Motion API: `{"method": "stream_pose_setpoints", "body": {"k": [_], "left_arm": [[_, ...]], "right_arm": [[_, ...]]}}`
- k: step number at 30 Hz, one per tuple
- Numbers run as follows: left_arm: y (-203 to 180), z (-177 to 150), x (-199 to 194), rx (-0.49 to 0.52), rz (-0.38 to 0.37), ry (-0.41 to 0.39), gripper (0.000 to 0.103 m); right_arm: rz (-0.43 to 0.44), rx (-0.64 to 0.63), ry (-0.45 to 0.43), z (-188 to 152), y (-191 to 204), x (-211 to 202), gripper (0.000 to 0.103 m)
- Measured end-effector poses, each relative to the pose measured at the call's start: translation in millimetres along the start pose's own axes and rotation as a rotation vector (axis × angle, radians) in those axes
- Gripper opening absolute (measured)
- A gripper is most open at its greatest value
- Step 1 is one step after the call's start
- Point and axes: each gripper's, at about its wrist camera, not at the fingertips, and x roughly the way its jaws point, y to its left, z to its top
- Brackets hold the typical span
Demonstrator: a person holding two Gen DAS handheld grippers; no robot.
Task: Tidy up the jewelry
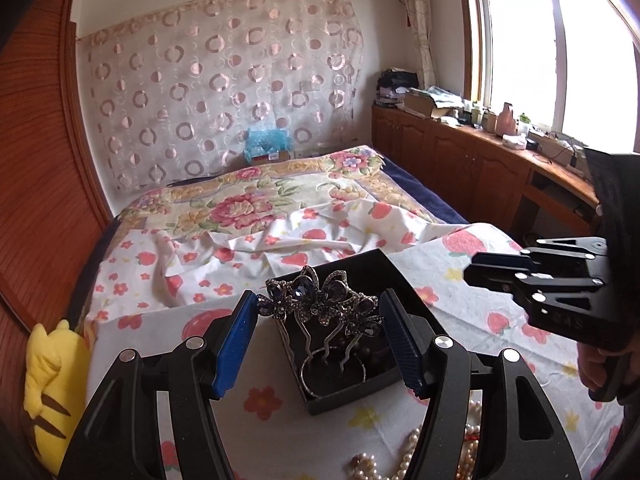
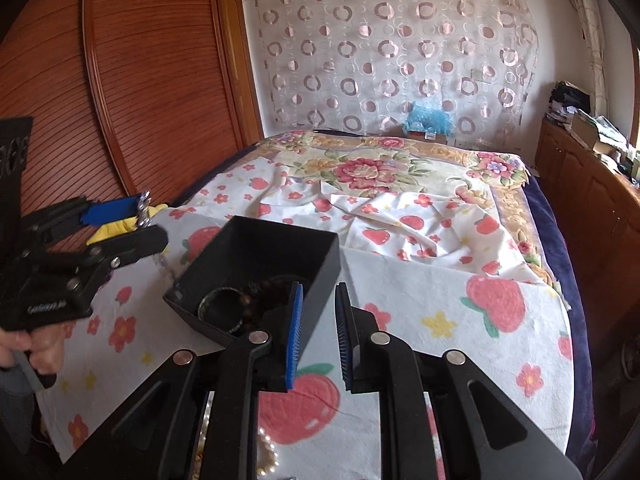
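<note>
My left gripper [image 1: 318, 312] is shut on a dark jewelled butterfly hair comb [image 1: 320, 300], held across its width just above a black open box [image 1: 368, 264] on the strawberry-print cloth. The comb's prongs hang down over the box. In the right wrist view the box [image 2: 280, 248] holds a dark bangle [image 2: 222, 304] and a brown bead bracelet [image 2: 260, 292]. My right gripper [image 2: 318, 320] is shut on the box's near right wall, one finger inside and one outside. The left gripper [image 2: 132, 220] shows at the left with the comb's edge [image 2: 144, 210] between its pads.
Pearl necklaces [image 1: 400, 456] lie on the cloth near the left gripper's base; pearls also show in the right wrist view [image 2: 268, 456]. A yellow plush toy [image 1: 52, 380] sits at the bed's left edge. A wooden wardrobe stands left, a cluttered wooden cabinet [image 1: 460, 152] right.
</note>
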Motion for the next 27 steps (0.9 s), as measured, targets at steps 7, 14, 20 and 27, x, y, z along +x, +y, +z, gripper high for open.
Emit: {"method": "stream_pose_setpoints", "body": {"k": [7, 14, 20, 27], "left_arm": [[-9.9, 0.9, 39.3, 0.035, 0.031, 0.099, 0.060], [-14.0, 8.2, 46.4, 0.025, 0.030, 0.091, 0.060], [-16.0, 29.5, 49.8, 0.012, 0.017, 0.049, 0.060], [-6.2, 27.9, 71.2, -0.033, 0.018, 0.066, 0.060]], "right_arm": [[0.006, 0.030, -0.007, -21.6, -20.4, -11.3, 0.018], [0.006, 0.022, -0.002, -29.2, -18.2, -12.4, 0.018], [0.013, 0.022, 0.005, -35.2, -16.9, -9.6, 0.018], [0.014, 0.023, 0.016, -41.8, -15.5, -5.9, 0.018]]}}
